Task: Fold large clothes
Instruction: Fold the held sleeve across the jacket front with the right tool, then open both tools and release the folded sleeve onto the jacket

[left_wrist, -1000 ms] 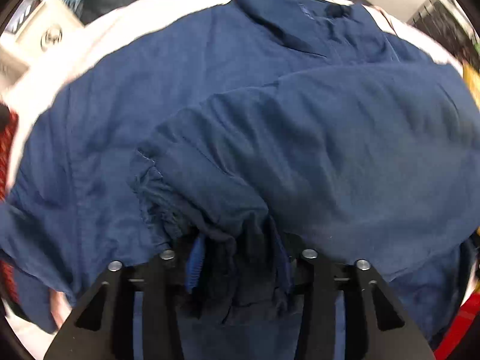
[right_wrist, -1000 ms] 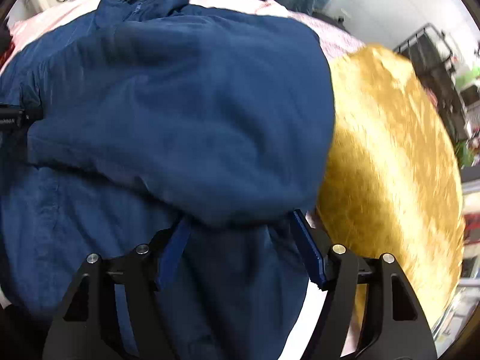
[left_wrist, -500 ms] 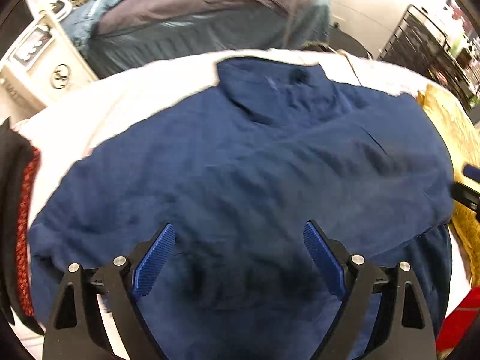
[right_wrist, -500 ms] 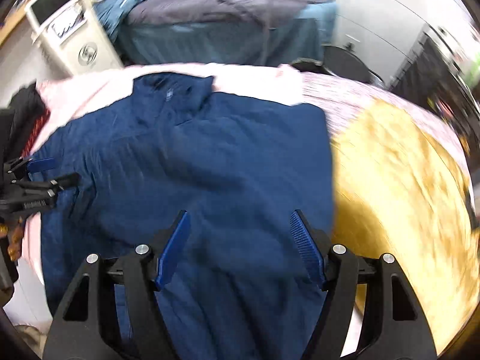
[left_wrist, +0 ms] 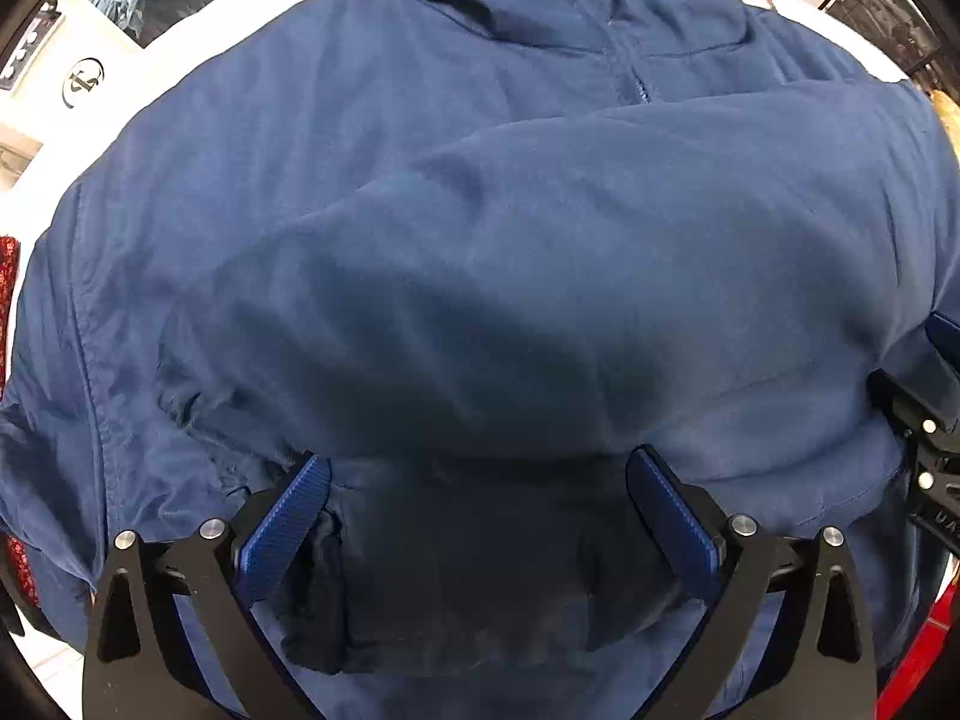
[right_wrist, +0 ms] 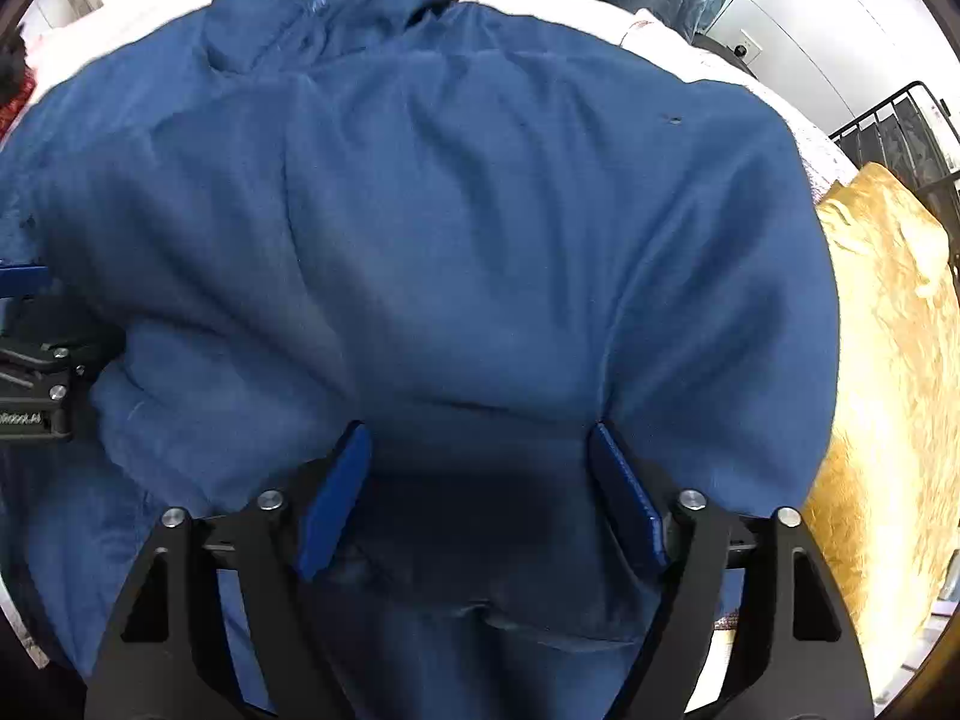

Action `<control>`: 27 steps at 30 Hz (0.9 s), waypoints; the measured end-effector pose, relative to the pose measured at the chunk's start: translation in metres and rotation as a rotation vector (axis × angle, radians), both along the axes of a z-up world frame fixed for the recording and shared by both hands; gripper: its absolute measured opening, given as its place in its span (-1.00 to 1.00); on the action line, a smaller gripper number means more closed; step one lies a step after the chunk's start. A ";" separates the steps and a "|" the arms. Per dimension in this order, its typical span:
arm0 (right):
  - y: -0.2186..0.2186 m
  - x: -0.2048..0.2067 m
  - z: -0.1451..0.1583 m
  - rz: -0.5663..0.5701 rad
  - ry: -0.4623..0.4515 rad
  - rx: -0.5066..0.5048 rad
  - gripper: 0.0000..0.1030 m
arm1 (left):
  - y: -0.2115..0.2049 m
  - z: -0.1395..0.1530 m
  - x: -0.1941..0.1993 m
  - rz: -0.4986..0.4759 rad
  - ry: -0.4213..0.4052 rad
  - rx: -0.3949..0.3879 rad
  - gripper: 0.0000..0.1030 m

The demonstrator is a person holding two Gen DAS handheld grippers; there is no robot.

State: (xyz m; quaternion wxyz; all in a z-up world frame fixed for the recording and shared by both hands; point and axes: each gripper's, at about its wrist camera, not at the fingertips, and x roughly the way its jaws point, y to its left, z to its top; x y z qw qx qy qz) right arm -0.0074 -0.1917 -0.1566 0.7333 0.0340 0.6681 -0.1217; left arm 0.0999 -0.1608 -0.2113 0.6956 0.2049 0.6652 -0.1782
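Observation:
A navy blue jacket [left_wrist: 540, 210] with a collar and front zip lies spread on a white surface, its lower part folded up over the chest. My left gripper [left_wrist: 478, 463] points down just above the fold. Its jaws are opening wide, with cloth under and between them, and the pads press on nothing. My right gripper [right_wrist: 478, 432] hovers over the same jacket [right_wrist: 480, 210] further right. Its jaws are also opening, and the folded edge bulges between the blue pads [right_wrist: 336, 498]. Each view shows the other gripper's black body at its edge.
A golden furry cloth [right_wrist: 888, 390] lies right of the jacket. The white surface [right_wrist: 720, 78] shows behind the collar. A white appliance [left_wrist: 84, 81] stands at the back left, red patterned cloth [left_wrist: 9, 264] at the left edge, a black wire rack [right_wrist: 900, 132] at the back right.
A second ago both grippers had folded jacket cloth between their jaws. They let go and lifted away, then dropped back close to the fold with the jaws spread wider.

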 end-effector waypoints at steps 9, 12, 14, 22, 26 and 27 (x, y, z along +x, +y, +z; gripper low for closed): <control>-0.004 0.023 -0.023 -0.067 0.059 0.013 0.64 | -0.011 -0.011 0.006 -0.009 -0.024 -0.011 0.92; -0.008 0.028 -0.025 -0.089 0.058 0.029 0.66 | -0.012 -0.014 0.006 -0.011 -0.028 -0.019 0.92; -0.013 0.031 -0.026 -0.093 0.044 0.036 0.66 | -0.010 -0.011 0.005 -0.012 -0.029 -0.020 0.92; -0.006 0.007 -0.016 -0.057 -0.018 0.011 0.66 | 0.013 -0.004 -0.006 -0.010 -0.038 -0.033 0.90; 0.004 -0.008 0.009 -0.096 -0.042 0.032 0.66 | 0.027 0.024 -0.018 0.026 -0.089 -0.044 0.85; 0.005 -0.015 0.019 -0.116 -0.070 0.054 0.66 | 0.031 0.032 -0.022 0.039 -0.102 -0.063 0.85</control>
